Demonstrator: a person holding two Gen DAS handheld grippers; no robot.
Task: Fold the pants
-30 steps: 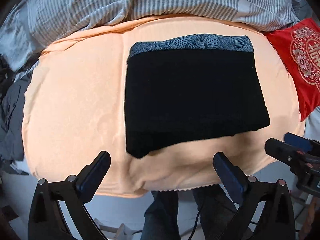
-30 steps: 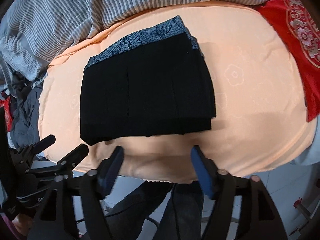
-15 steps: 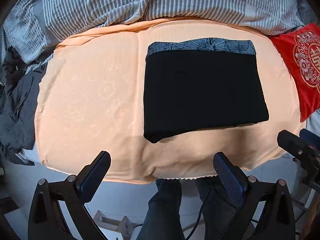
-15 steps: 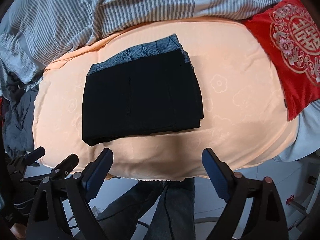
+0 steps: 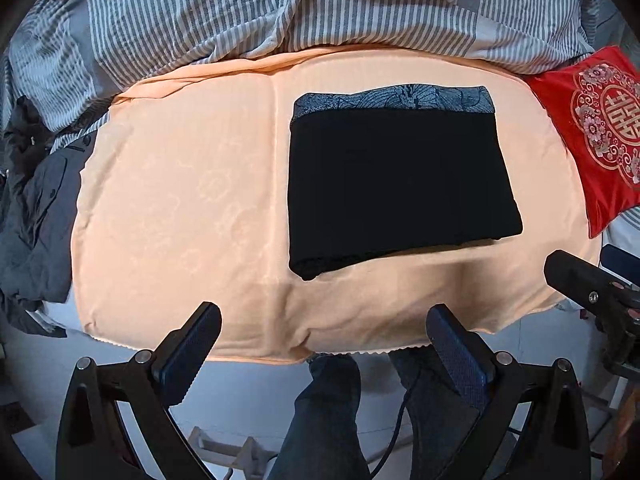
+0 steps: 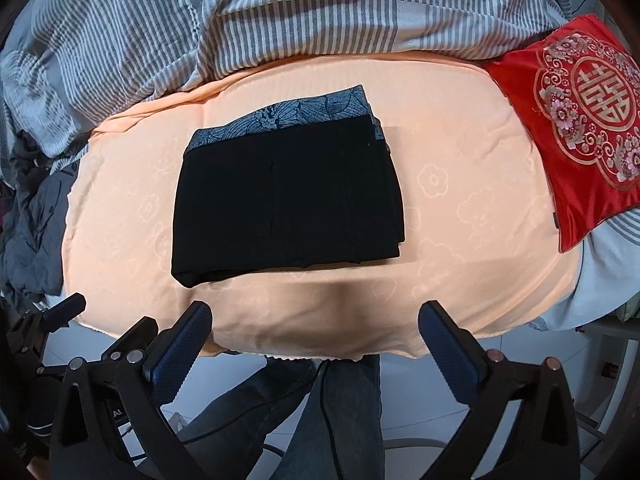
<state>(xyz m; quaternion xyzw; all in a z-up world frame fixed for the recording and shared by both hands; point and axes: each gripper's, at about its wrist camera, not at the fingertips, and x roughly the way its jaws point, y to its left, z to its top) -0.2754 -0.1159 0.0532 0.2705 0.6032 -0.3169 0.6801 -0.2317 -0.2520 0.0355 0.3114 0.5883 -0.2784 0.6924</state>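
Denim-clad legs (image 5: 320,412) lowest in both views, one pair, with a dark cable running down between them over pale floor. Two grippers just above: left gripper (image 5: 324,348) spread wide, nothing between its blue pads; right gripper (image 6: 316,340) likewise gaping and empty, jaws just opened further. Neither touching cloth — both hanging clear over the near edge of the bed. Peach blanket (image 5: 180,208) next, faintly patterned with flowers, scalloped along the near hem, smooth and draped over the mattress edge. One pair of black pants (image 5: 396,184) lying on it, folded into a compact rectangle, a grey leaf-patterned band showing along the far edge, the near left corner slightly rumpled. Nothing resting on the fold, nothing blocking reach to it. Bare blanket on all sides of it. Off to the left, one heap of dark grey clothing (image 5: 32,220) at the blanket's edge. Off to the right, one red embroidered cushion (image 6: 580,120), overlapping the blanket's corner. Farthest back — a grey-and-white striped duvet (image 6: 280,12), bunched across the whole width.
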